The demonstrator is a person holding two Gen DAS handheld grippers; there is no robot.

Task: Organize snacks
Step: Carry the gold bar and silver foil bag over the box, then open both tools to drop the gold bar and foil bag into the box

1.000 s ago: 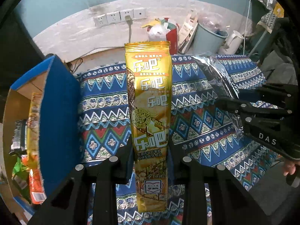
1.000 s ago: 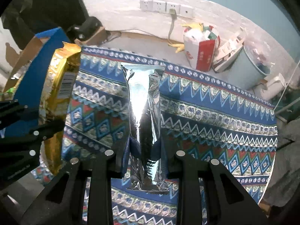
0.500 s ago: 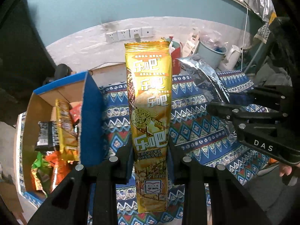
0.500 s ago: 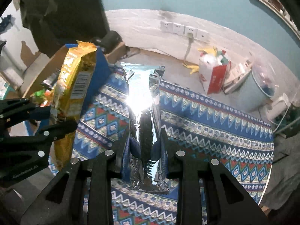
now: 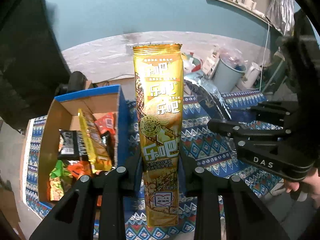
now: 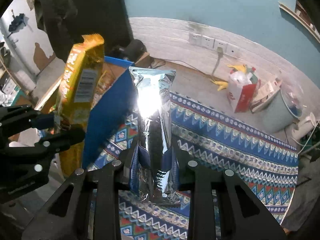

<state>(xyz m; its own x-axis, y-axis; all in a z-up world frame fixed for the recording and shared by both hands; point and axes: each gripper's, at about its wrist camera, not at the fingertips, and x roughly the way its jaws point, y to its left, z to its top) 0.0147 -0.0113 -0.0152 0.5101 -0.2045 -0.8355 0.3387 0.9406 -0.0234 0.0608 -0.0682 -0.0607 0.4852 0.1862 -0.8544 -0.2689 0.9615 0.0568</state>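
My left gripper is shut on a tall gold chip packet and holds it upright in the air, right of the open blue cardboard box. The box holds several snack packets. My right gripper is shut on a silver foil packet, also upright and lifted above the patterned cloth. In the right wrist view the left gripper and its gold packet hang at the left, in front of the box. In the left wrist view the right gripper with the foil packet is at the right.
A patterned blue cloth covers the table. Beyond it on the floor stand a pale bin, a red and white bag and a white kettle. Wall sockets sit on the far wall.
Both grippers have risen with their packets and tilted up. The box now lies lower in view, with its contents showing.
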